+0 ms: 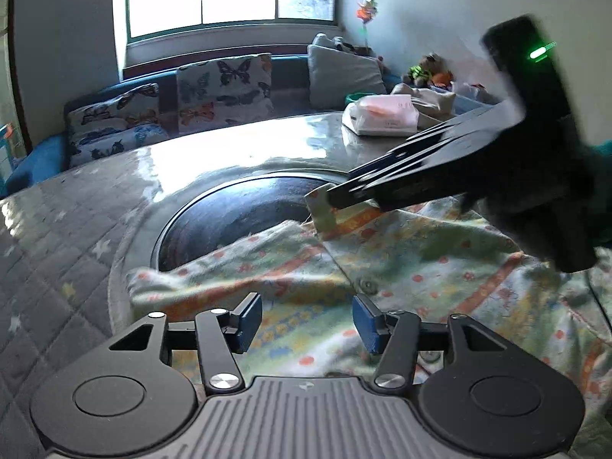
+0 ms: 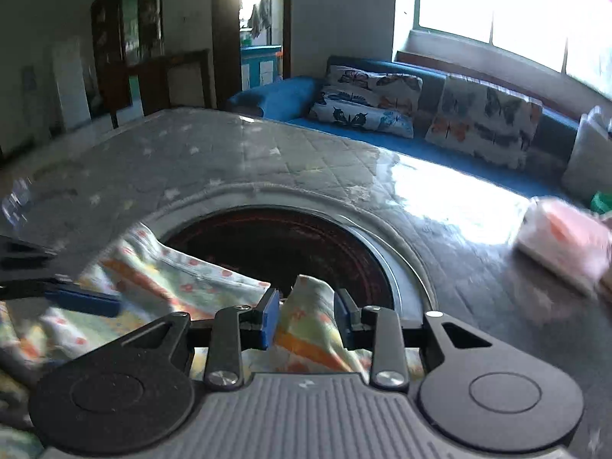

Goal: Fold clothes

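Nearest the left wrist lens, the left gripper hangs with its blue-padded fingers spread apart and nothing between them, just above the patterned garment. That garment, pale with orange dots and stripes, lies rumpled on the quilted table cover, partly overlapping a dark round inset. Its right side runs out of frame. The right gripper reaches in from the right, blurred by motion, pinching a raised corner of the cloth. Beyond sits a white wrapped packet.

From the right wrist view, the right gripper has a peak of the garment standing between its pads; whether both pads press the fabric is hard to tell here. At the left edge, one finger of the left gripper shows, the rest cut off. The packet is smeared by blur.
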`<move>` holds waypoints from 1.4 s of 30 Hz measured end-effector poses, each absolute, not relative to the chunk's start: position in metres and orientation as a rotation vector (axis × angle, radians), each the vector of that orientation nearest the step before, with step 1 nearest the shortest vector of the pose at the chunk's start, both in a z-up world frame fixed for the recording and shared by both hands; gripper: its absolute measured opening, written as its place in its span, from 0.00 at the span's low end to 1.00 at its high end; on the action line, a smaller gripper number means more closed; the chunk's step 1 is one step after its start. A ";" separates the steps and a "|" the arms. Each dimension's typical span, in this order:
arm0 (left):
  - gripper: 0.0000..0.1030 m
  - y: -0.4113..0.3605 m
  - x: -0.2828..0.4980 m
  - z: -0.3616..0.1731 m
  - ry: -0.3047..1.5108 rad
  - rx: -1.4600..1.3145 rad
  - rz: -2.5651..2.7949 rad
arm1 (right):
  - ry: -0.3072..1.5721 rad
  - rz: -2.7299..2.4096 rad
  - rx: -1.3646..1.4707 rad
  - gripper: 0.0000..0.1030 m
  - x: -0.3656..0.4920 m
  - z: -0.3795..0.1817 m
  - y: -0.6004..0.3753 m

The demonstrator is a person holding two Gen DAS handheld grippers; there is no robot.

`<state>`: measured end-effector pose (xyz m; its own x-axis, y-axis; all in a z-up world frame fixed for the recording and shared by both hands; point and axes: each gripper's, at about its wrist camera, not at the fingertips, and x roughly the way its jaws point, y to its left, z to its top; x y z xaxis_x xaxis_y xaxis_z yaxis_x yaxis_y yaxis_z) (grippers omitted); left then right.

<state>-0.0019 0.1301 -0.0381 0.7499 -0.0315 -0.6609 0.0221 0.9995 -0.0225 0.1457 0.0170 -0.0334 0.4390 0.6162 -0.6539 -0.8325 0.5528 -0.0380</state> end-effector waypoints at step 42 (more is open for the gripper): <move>0.82 0.123 -0.037 -0.049 0.656 -0.074 -0.022 | 0.690 0.950 -0.329 0.04 0.127 -0.060 0.027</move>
